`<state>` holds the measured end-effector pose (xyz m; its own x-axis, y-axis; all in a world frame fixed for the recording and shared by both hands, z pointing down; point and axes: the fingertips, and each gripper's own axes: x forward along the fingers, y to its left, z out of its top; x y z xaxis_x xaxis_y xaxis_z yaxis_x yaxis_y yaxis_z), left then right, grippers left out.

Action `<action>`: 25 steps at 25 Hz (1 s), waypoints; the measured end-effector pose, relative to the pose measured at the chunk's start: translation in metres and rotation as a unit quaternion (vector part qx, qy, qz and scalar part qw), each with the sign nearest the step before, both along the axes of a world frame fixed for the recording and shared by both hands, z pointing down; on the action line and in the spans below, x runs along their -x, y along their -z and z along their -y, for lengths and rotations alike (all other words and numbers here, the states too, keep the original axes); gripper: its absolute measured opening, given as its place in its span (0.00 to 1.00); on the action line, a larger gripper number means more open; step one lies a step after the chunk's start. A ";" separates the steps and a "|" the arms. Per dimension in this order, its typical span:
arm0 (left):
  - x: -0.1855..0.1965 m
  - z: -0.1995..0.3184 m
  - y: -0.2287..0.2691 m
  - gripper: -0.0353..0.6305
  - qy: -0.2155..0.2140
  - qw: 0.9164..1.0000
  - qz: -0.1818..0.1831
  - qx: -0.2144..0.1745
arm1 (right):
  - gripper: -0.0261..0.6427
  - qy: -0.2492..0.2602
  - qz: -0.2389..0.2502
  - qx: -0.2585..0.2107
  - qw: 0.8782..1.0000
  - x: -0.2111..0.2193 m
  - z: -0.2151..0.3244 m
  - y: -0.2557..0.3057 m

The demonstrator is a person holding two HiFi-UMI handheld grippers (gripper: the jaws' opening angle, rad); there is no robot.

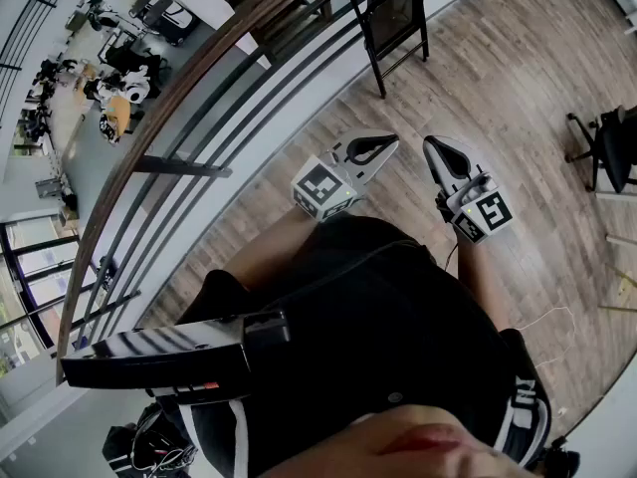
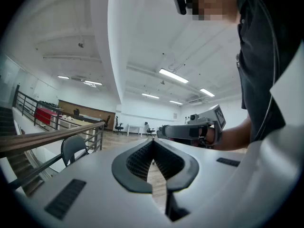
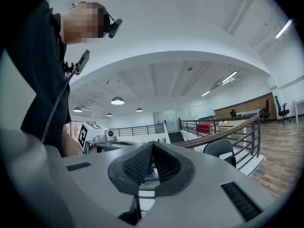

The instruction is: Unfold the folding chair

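Dark clothing on the person's torso [image 1: 378, 347] fills the lower part of the head view, and just beyond it both claws are held out level over the wooden floor [image 1: 508, 78]. The left claw [image 1: 385, 146] and the right claw [image 1: 434, 151] sit close together, tips almost side by side, each with its marker cube toward the body. Well ahead of them the folding chair [image 1: 395, 23] stands upright on the floor beside the railing [image 1: 189, 108], touched by neither claw (it looks folded flat, though it is small here). An office chair [image 1: 609, 152] stands off to the right.

From the left gripper view, the ribbed pads meet at the tip with nothing between them, so this claw is closed and empty. The right claw crosses the background, and the folding chair's rounded back shows at left under the handrail.

From the right gripper view, the jaws are likewise pressed together and empty. The folding chair's back sits at right below the handrail, and the left claw's cube shows at left.
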<state>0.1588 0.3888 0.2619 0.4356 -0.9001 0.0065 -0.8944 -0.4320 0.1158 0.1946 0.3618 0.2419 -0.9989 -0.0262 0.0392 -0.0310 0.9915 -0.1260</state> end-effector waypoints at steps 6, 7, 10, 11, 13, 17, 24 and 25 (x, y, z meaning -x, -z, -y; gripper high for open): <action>0.002 -0.006 -0.007 0.06 0.000 1.000 0.008 0.002 | 0.05 -0.001 -0.005 0.004 1.000 0.005 -0.004 -0.005; 0.003 -0.007 -0.007 0.06 0.002 1.000 0.014 0.001 | 0.05 -0.001 -0.007 0.003 1.000 0.007 -0.005 -0.007; 0.008 -0.011 -0.008 0.06 0.005 1.000 0.024 -0.002 | 0.05 0.000 -0.008 0.001 1.000 0.013 -0.008 -0.010; 0.010 -0.012 -0.009 0.06 0.007 1.000 0.025 0.000 | 0.05 0.002 -0.004 0.003 1.000 0.015 -0.010 -0.008; 0.012 -0.013 -0.009 0.06 0.007 1.000 0.025 0.002 | 0.05 0.005 0.015 0.011 1.000 0.018 -0.014 -0.001; 0.009 -0.019 -0.001 0.06 -0.014 1.000 -0.016 -0.009 | 0.05 0.001 0.025 0.011 1.000 0.017 -0.016 0.000; 0.012 -0.021 0.000 0.06 -0.009 1.000 -0.008 -0.015 | 0.05 0.006 0.023 0.008 1.000 0.024 -0.020 0.002; 0.013 -0.021 0.000 0.06 -0.006 1.000 -0.004 -0.012 | 0.05 0.011 0.025 0.007 1.000 0.024 -0.021 0.003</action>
